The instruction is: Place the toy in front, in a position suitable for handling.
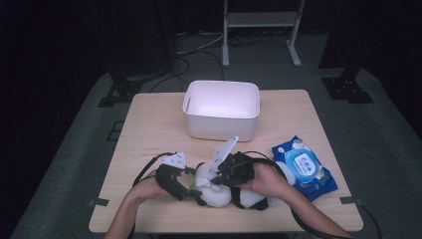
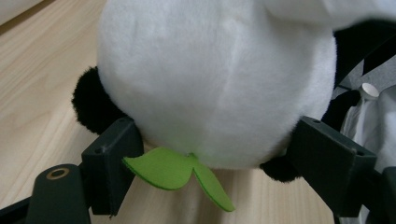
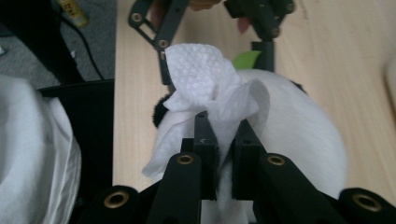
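At the left of the high view, the left gripper (image 1: 191, 185) lies low over the wooden desk (image 1: 149, 129), held in the person's left hand (image 1: 147, 189). Its jaws stand on either side of the plush panda (image 1: 214, 186), a white and black soft toy that lies on the desk near the front edge. In the left gripper view the two black jaws flank the toy's round white body (image 2: 215, 88), with a green felt leaf (image 2: 177, 173) hanging between them; whether the pads press the plush or only stand against it cannot be told.

Just right of the toy, the right gripper (image 1: 221, 174) is held in the right hand (image 1: 266, 181) and reaches across the panda from the other side. Its jaws are narrow, pinched on a white wet wipe (image 3: 210, 88) that crumples above their tips and rests against the toy's white fur.

Behind them stands a white plastic bin (image 1: 221, 122). At the far right, a blue pack of wipes (image 1: 303, 167) lies flat on the desk.
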`<state>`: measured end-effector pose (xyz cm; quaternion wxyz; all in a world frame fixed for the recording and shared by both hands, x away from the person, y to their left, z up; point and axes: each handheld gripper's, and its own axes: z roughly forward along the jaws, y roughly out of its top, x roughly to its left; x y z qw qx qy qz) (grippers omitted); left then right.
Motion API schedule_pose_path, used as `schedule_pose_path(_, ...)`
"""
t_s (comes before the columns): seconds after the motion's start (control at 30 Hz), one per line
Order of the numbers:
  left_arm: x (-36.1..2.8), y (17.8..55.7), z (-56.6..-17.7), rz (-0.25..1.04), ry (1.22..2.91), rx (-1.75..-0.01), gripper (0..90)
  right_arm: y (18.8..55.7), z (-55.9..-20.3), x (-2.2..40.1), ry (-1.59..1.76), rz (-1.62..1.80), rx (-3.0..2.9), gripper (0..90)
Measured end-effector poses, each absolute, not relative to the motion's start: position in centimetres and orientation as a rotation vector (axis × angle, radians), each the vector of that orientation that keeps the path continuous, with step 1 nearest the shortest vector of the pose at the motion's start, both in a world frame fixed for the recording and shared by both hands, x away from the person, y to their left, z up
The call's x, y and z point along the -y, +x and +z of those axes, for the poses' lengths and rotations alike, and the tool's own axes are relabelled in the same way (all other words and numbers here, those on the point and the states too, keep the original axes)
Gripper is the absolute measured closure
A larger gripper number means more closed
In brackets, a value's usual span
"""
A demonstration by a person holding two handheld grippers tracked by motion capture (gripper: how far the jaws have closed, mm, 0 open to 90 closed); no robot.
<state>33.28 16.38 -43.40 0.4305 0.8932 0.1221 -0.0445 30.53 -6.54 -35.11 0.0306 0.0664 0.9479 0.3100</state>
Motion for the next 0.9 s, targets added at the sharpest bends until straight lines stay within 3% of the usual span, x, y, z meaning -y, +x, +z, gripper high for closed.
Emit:
schedule_pose_path(0.33,-16.6,33.5,-43.5,-0.113,2.228,-0.324,18.1,30.1,-35.4,7.9,0.219,0.906,-2.939,82.1)
schedule_pose_path(0.6,-16.5,33.5,-43.4,-0.103,2.231,-0.323,18.2,31.9,-35.0,10.3,0.348,0.9,-2.89,82.2)
schedule_pose_path(0.9,-16.5,33.4,-43.3,-0.092,2.232,-0.311,18.3,34.8,-34.8,8.1,0.374,0.891,-2.887,82.2)
